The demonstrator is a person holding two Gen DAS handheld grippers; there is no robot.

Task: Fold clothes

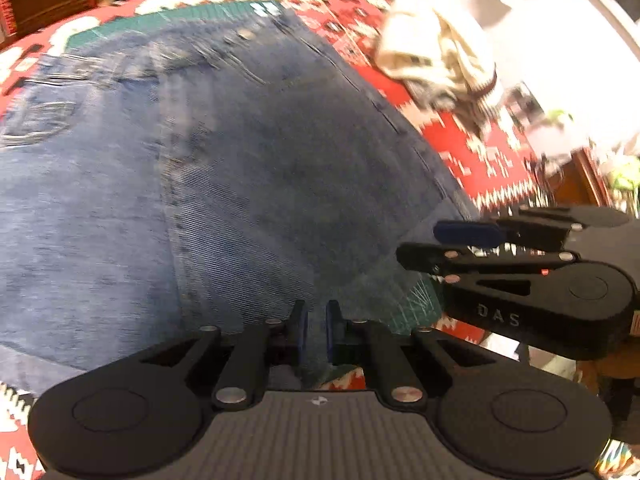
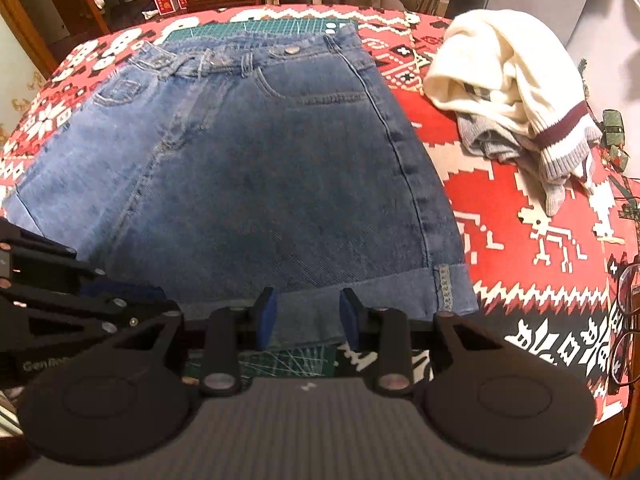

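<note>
A denim skirt (image 2: 256, 184) is lying flat on a red patterned tablecloth (image 2: 520, 216), waistband at the far side and hem at the near side, partly covering a green cutting mat (image 2: 256, 26). A cream sweater (image 2: 508, 92) is sitting in a heap to the right of the skirt, and a pair of glasses (image 2: 624, 320) is lying further right, near the cloth's edge.

The step in hand looks like the start of a fold: both tongs are working at the skirt's near hem, probably to carry it toward the waistband. The next move calls for both sides lifting together and evenly, so the stiff denim is not skewing.

The left gripper (image 1: 316, 334) is pinching nearly shut, with only a narrow gap between its blue pads; denim is showing in that gap, so it appears to be gripping the hem. The right gripper (image 2: 308, 316) is standing partly open over the hem; the fabric is lying between its fingers, but the pads are not visibly pressing on it.
</note>
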